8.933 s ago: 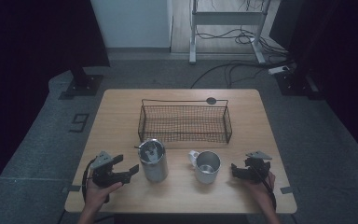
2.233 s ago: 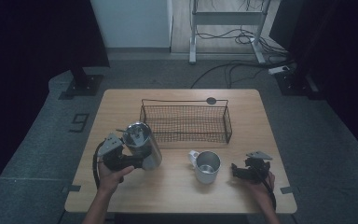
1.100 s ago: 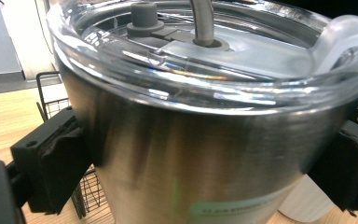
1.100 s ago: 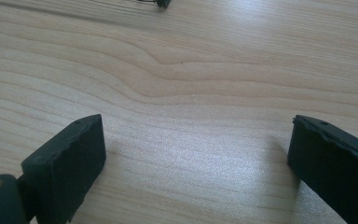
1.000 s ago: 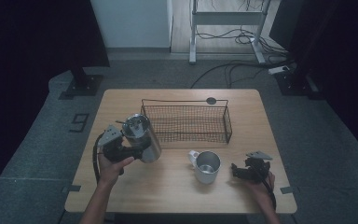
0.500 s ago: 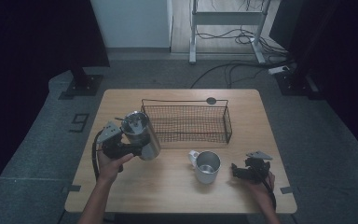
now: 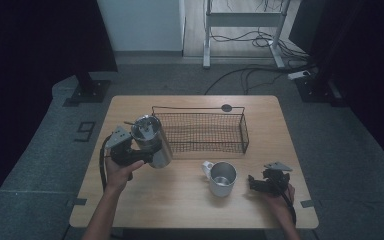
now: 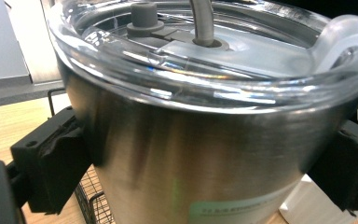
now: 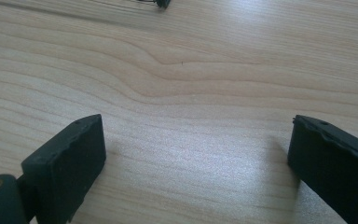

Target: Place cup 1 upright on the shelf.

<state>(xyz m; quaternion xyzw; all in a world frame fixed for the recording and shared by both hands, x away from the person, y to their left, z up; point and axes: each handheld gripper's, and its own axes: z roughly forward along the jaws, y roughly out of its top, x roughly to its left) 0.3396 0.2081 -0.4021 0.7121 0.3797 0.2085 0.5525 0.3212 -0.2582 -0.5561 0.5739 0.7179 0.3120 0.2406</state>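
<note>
You have two grippers in play, one in each hand. Your left gripper (image 7: 139,156) is clamped on the one steel tumbler (image 7: 151,141), its black jaws pressed against opposite sides of the body; in the left gripper view the tumbler (image 8: 205,140) sits squarely between them. That tumbler is off the table (image 7: 145,200), tilted, and held just beside the left end of the wire basket (image 7: 200,131), near the table's left side. It wears one clear plastic lid (image 8: 214,51), and one bent metal straw (image 8: 204,21) comes up through the lid beside a small grey plug (image 8: 143,14). A pale label (image 8: 237,210) shows low on the steel wall.

Your right gripper (image 7: 266,182) rests on the table near its front right corner, well apart from the tumbler. In the right gripper view its jaws stand wide, with bare wood grain (image 9: 182,93) between them and nothing held.

On the table you have one steel mug (image 7: 221,177) with a white handle, standing upright in front of the basket and between your two hands, closer to the right one. There is one basket, black wire, long and rectangular; you cannot tell from the high view whether anything lies inside it. One small dark round disc (image 7: 226,108) lies at the table's far edge, just behind the basket.
</note>
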